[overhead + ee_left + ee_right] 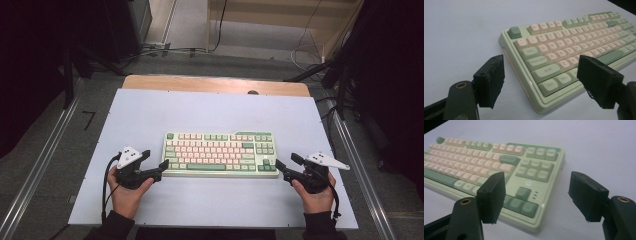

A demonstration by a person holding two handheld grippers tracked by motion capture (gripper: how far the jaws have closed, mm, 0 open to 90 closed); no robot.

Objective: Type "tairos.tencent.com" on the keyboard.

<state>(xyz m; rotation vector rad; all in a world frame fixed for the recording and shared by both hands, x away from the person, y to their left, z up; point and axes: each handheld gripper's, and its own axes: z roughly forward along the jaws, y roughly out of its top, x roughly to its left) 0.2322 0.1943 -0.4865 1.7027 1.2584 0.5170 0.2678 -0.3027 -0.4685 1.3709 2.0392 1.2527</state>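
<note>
A green-and-pink mechanical keyboard [220,154] lay mid-table on the white mat [150,115]. The left gripper [157,165] and right gripper [283,168] flanked its near corners, jaws spread, gripping nothing. Cables [165,50] trailed on the floor beyond.

My right gripper view cuts the keyboard [499,167] off at its left edge; my left gripper view cuts it off at the right. From above, its key legends are too small to read. My forearms leave the high view at the bottom edge.
</note>
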